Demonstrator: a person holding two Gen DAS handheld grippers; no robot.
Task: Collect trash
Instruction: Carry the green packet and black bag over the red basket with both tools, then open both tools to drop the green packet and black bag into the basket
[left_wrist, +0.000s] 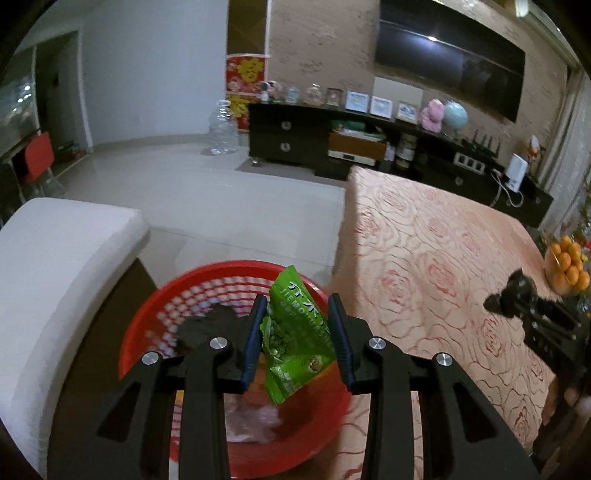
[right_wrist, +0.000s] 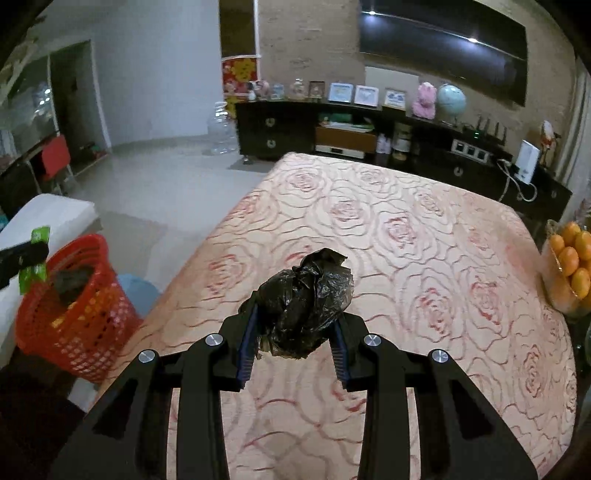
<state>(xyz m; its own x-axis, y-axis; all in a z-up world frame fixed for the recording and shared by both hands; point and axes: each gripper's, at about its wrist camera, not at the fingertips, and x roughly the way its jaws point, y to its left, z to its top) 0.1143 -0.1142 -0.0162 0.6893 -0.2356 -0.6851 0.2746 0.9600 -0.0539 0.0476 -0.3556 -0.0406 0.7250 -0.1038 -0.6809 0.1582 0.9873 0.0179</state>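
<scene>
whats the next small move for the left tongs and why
Probably open the left tongs a little more to drop the green snack wrapper. It already hangs directly above the red basket, so it should fall in among the trash there.
</scene>
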